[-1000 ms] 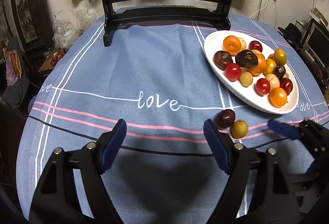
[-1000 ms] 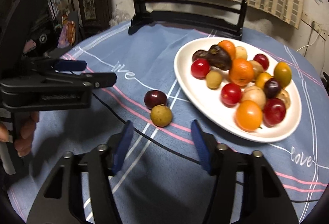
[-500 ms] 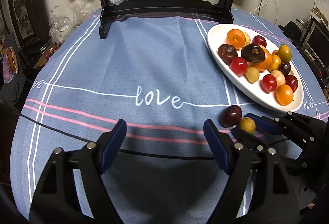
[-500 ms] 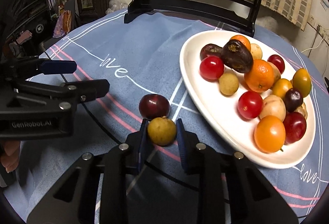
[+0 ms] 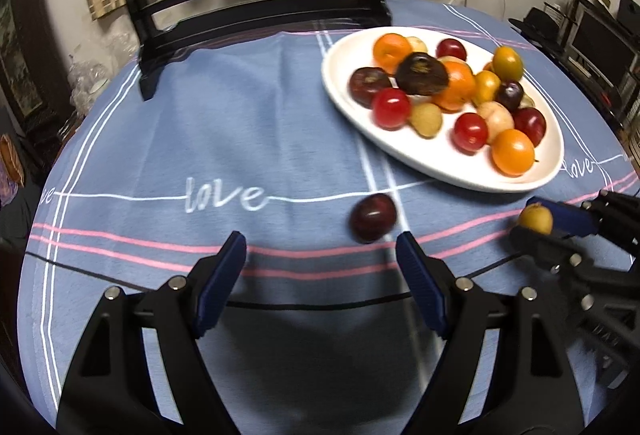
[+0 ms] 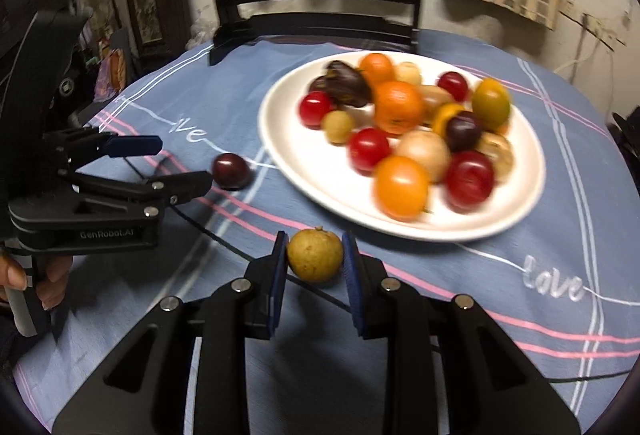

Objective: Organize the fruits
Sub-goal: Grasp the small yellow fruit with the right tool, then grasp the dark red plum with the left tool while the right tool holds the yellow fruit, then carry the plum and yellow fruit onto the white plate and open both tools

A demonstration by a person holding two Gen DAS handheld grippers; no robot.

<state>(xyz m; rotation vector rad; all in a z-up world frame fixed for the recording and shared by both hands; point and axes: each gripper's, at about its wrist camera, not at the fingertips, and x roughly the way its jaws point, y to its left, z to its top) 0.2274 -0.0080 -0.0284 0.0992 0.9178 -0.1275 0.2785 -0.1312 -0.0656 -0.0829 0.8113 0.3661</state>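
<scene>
My right gripper (image 6: 315, 258) is shut on a small yellow-brown fruit (image 6: 315, 255) and holds it above the blue tablecloth, just in front of the white oval plate (image 6: 516, 211). The held fruit also shows in the left wrist view (image 5: 535, 219). The plate (image 5: 340, 91) carries several red, orange, yellow and dark fruits. A dark red plum (image 5: 373, 218) lies on the cloth left of the plate, also in the right wrist view (image 6: 231, 170). My left gripper (image 5: 320, 275) is open and empty, close behind the plum, and it shows at the left in the right wrist view (image 6: 172, 163).
A black wooden stand (image 5: 256, 7) with a round panel stands at the table's far side. The blue cloth (image 5: 180, 139) with pink and white lines covers the round table. Clutter and shelves lie beyond the table's left and right edges.
My right gripper closed on the yellow-brown fruit, lifted it off the cloth and carried it right, away from the plum. My left gripper moved toward the plum and stayed open.
</scene>
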